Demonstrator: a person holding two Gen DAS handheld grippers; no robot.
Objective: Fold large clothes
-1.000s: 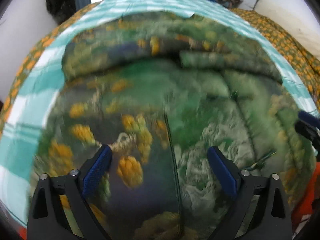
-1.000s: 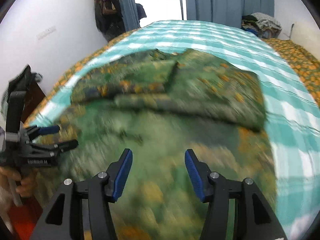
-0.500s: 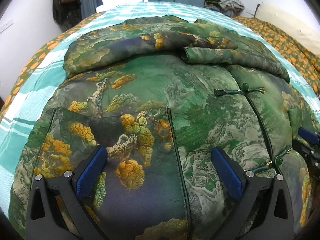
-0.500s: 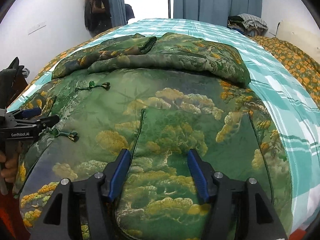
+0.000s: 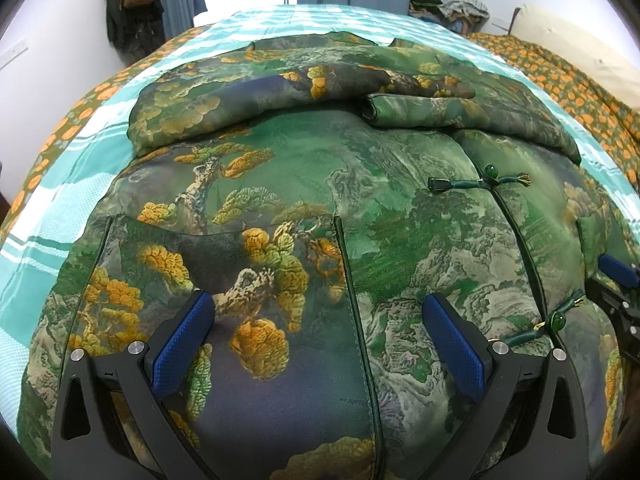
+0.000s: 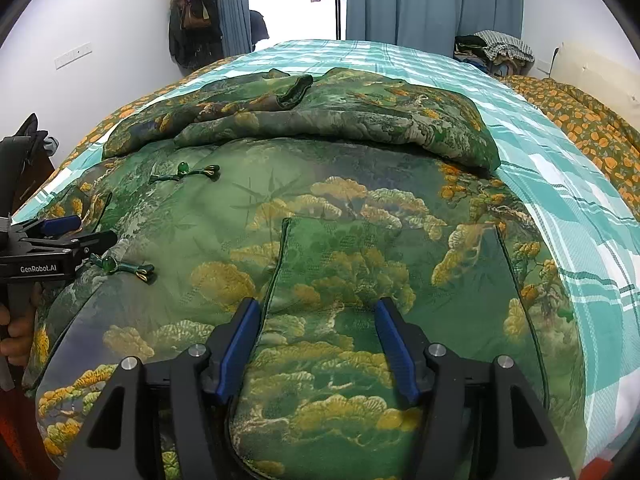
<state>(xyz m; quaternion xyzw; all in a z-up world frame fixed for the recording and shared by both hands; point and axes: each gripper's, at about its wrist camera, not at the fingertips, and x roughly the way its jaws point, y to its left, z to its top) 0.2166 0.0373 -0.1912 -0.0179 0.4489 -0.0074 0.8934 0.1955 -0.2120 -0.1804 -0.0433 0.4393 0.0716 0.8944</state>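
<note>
A padded green jacket (image 5: pixel 360 184) (image 6: pixel 320 200) with a yellow tree print lies front up on the bed. Its sleeves (image 5: pixel 280 92) (image 6: pixel 340 116) are folded across the far end. Knot buttons (image 5: pixel 490 172) (image 6: pixel 184 168) run down the front. My left gripper (image 5: pixel 318 304) (image 6: pixel 94 229) hangs open just over the near left pocket (image 5: pixel 224 264), with nothing pinched. Over the near right pocket (image 6: pixel 380 260) my right gripper (image 6: pixel 317 306) (image 5: pixel 608 282) stands open, its blue pads (image 6: pixel 240 340) either side of the cloth but not pressing it.
A teal checked sheet (image 5: pixel 48 216) (image 6: pixel 580 216) covers the bed, with an orange flowered blanket (image 5: pixel 560 80) (image 6: pixel 580 120) on the right. A clothes pile (image 6: pixel 496 48) sits at the far right. Bags (image 6: pixel 196 12) hang on the left wall. A hand (image 6: pixel 16 332) holds the left gripper.
The right gripper has sunk closer to the jacket's near end and its jaws stand slightly wider. The blur has gone and both views are steady. The left gripper has barely shifted.
</note>
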